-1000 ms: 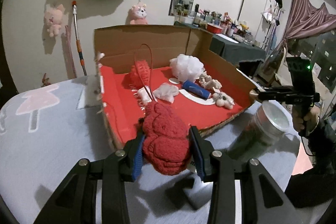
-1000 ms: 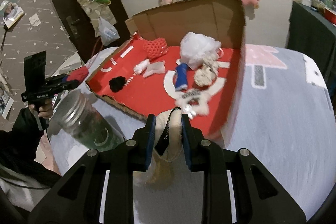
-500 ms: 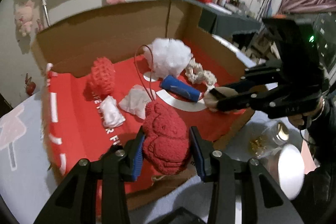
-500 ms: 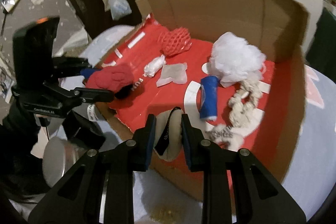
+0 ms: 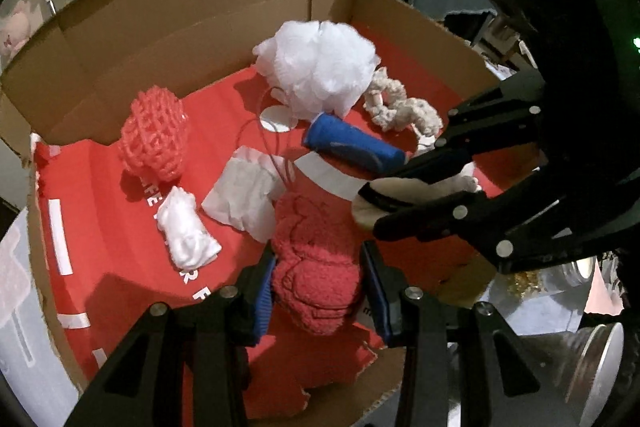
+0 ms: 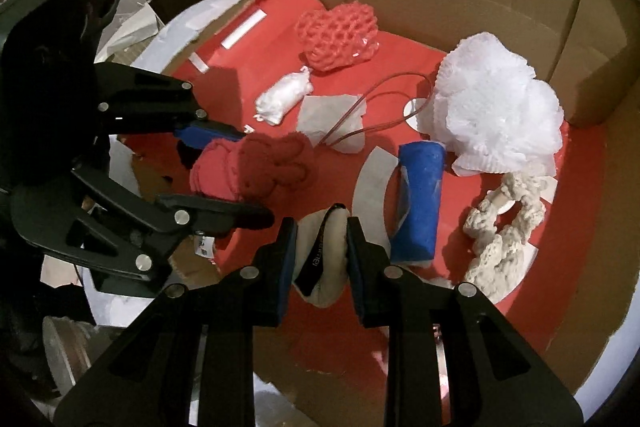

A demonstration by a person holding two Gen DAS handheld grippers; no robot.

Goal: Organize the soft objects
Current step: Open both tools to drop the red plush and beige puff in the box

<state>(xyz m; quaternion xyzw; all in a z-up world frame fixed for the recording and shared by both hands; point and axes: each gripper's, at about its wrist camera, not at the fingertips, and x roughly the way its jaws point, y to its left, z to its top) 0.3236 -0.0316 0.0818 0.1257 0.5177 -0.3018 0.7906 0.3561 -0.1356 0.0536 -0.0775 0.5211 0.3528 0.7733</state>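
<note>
My left gripper [image 5: 318, 291] is shut on a red fuzzy soft toy [image 5: 316, 267] with a thin loop cord, held over the front of the open cardboard box [image 5: 192, 7] with a red floor. My right gripper [image 6: 321, 251] is shut on a cream soft pouch with a black strap [image 6: 322, 259], also over the box floor. Each gripper shows in the other's view: the right one [image 5: 380, 203] holds the cream pouch [image 5: 404, 195], the left one [image 6: 244, 179] holds the red toy [image 6: 256, 167]. The two grippers are close together.
In the box lie a white mesh pouf [image 6: 496, 115], a blue roll [image 6: 420, 195], a cream rope toy [image 6: 500, 227], a red net ball [image 6: 340, 31], a white bundle [image 6: 284, 95] and a white tissue [image 6: 336, 119]. A metal-lidded jar [image 5: 600, 355] stands outside the front edge.
Both grippers have moved forward from over the table to over the box floor, carrying their objects, and have come closer to each other.
</note>
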